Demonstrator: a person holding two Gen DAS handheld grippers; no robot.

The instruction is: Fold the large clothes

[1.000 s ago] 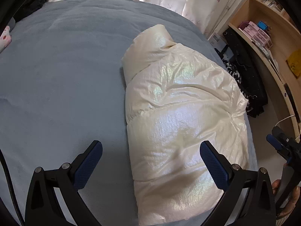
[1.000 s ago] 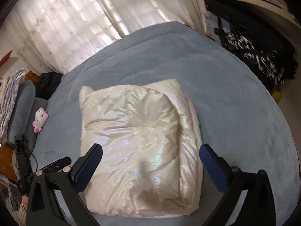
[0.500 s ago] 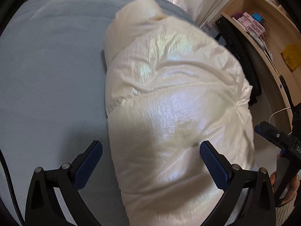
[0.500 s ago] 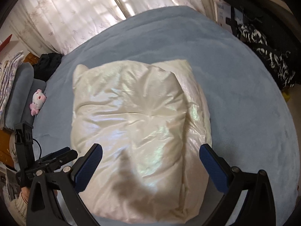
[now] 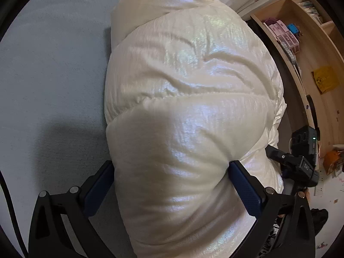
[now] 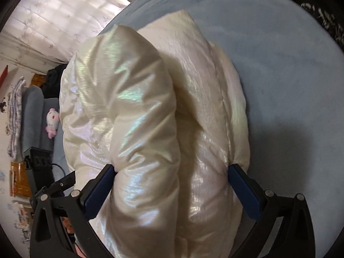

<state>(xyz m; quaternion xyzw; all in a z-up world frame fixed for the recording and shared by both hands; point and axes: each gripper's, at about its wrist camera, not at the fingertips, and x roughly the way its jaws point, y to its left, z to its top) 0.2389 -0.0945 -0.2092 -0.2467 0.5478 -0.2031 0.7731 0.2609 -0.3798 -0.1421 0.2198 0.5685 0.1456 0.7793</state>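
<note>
A folded cream puffer jacket [image 5: 189, 99] with a pearly sheen lies on the grey-blue bed [image 5: 49, 60]. My left gripper [image 5: 171, 165] is wide open, pushed onto one end of the jacket, and the padding bulges between its blue fingers [image 5: 245, 185]. My right gripper [image 6: 171, 169] is wide open at the opposite end of the jacket [image 6: 137, 111], whose folded layers fill the gap between its fingers [image 6: 244, 187]. Each gripper shows at the edge of the other's view, the right one [image 5: 301, 161] and the left one [image 6: 43, 172].
A curved wooden shelf [image 5: 305, 49] with small boxes stands past the bed's right edge. Dark patterned clothes [image 6: 318, 6] hang beside the bed. A pink plush toy [image 6: 51, 122] and grey pillows lie at the head. White curtains [image 6: 53, 21] cover the window.
Both grippers have moved down and forward onto the jacket's two ends. The jacket now fills the space between each pair of open fingers.
</note>
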